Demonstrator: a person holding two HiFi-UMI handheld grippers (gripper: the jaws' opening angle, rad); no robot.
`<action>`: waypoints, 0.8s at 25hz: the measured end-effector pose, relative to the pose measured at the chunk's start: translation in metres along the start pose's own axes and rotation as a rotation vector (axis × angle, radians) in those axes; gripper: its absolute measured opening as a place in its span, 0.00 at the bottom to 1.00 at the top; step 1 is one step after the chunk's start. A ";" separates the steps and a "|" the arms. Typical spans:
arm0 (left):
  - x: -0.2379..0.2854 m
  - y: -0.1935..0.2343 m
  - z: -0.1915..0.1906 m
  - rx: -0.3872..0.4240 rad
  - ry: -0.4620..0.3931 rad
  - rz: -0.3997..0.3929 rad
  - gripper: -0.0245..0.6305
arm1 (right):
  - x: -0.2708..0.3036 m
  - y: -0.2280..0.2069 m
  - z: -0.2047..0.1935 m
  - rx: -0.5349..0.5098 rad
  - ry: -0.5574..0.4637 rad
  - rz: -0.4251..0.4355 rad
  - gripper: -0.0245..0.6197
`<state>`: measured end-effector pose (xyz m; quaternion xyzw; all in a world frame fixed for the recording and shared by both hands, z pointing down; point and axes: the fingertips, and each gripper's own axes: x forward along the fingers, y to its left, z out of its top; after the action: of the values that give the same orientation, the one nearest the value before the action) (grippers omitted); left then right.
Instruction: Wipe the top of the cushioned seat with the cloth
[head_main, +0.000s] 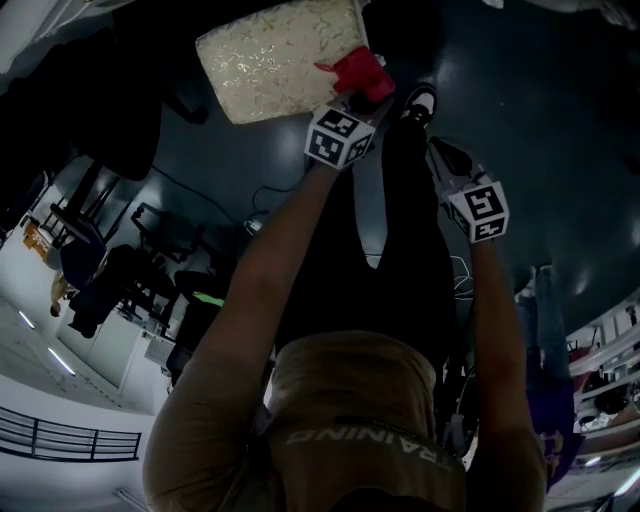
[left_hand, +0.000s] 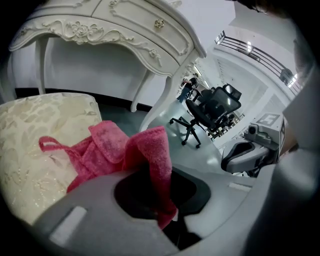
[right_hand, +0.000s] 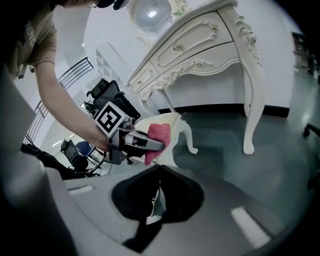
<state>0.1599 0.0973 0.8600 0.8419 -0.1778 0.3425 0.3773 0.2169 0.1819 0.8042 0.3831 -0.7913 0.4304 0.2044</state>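
cloth, pink and bunched, sits at the corner of the cushioned seat, part of it spread on the cream top. the left gripper has its jaws pinched on one hanging fold. the right gripper hangs beside it over the dark floor, jaws closed together on nothing. a white dressing table stands behind the seat.

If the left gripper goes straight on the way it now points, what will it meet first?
Probably the cushioned seat: the left gripper, shut on the pink cloth, points at its near corner. Depth is unclear; it may miss and reach the floor.
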 end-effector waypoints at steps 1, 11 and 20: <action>0.004 -0.003 0.000 -0.003 0.005 -0.010 0.10 | -0.001 -0.002 0.000 0.002 -0.001 -0.001 0.05; 0.018 -0.043 0.008 0.049 0.030 -0.126 0.10 | -0.015 -0.010 -0.002 0.002 -0.006 -0.025 0.05; -0.034 -0.071 0.025 0.117 0.003 -0.172 0.10 | -0.034 0.014 0.027 -0.033 -0.015 -0.055 0.05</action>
<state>0.1866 0.1266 0.7871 0.8740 -0.0841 0.3200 0.3559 0.2271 0.1786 0.7593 0.4045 -0.7891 0.4085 0.2163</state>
